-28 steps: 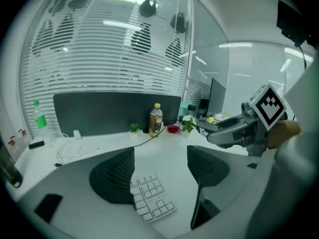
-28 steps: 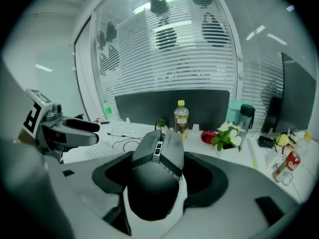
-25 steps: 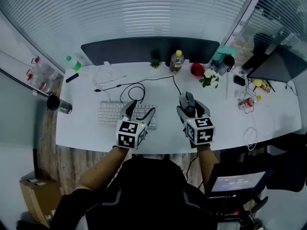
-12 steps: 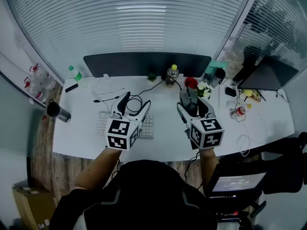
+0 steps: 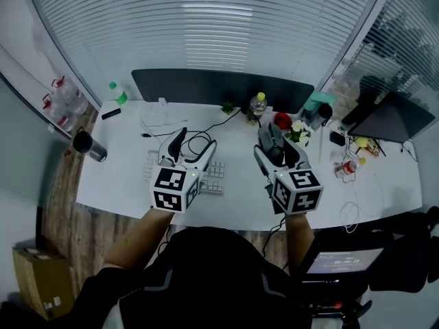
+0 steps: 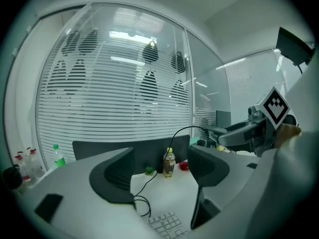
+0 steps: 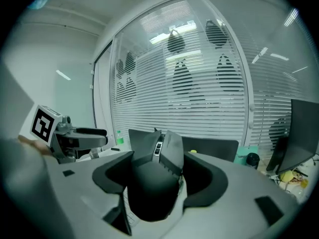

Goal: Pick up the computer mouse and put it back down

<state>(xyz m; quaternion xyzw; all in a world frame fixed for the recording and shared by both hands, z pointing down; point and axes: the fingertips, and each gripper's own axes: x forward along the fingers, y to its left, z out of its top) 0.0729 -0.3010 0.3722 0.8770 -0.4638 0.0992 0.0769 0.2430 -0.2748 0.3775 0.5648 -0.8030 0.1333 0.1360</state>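
Head view: nearest the operator, both grippers are held above the front half of the white desk (image 5: 116, 187). The right gripper (image 5: 276, 142) has its jaws set wide and closed on the black computer mouse (image 5: 274, 155). The right gripper view confirms that the mouse body fills the gap, with both pads against its sides. The mouse is held clear of the desk surface, and its cable (image 6: 173, 142) hangs in an arc down to the desk. The left gripper (image 5: 195, 141) has its jaws spread apart with nothing between them. It is positioned over the white keyboard (image 5: 215, 173). Beyond the grippers, a bottle with a yellow cap (image 5: 258, 107) stands near the rear edge. Behind it is the dark monitor (image 5: 206, 84), then the window blinds (image 5: 206, 26).
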